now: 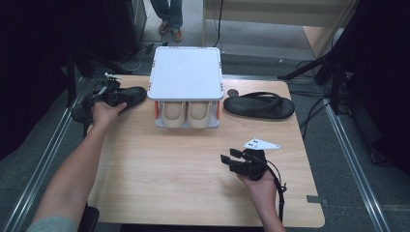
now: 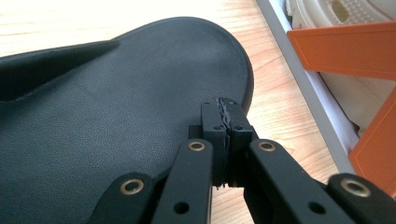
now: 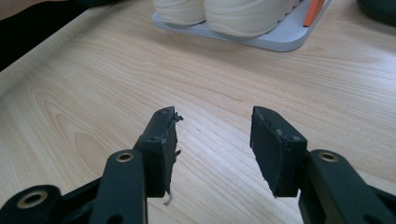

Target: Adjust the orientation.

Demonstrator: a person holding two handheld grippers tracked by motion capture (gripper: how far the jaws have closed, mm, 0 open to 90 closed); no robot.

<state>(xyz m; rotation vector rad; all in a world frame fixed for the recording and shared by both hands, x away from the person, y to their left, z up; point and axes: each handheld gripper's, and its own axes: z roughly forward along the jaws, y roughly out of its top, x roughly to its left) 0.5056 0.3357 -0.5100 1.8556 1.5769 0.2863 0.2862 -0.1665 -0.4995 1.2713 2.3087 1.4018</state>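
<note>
the left tongs (image 1: 109,95) sit at the far left edge of the desk (image 1: 193,164), jaws pressed flat together with nothing between them, their tips over the sole of a black flip-flop (image 2: 116,102) lying there just beside the white shoe rack (image 1: 185,72). a pair of cream shoes (image 1: 186,114) stands in the rack's lower level. the right tongs (image 3: 212,140) hover above bare wood near the front right, jaws apart and empty. the other black flip-flop (image 1: 259,105) lies right of the rack.
</note>
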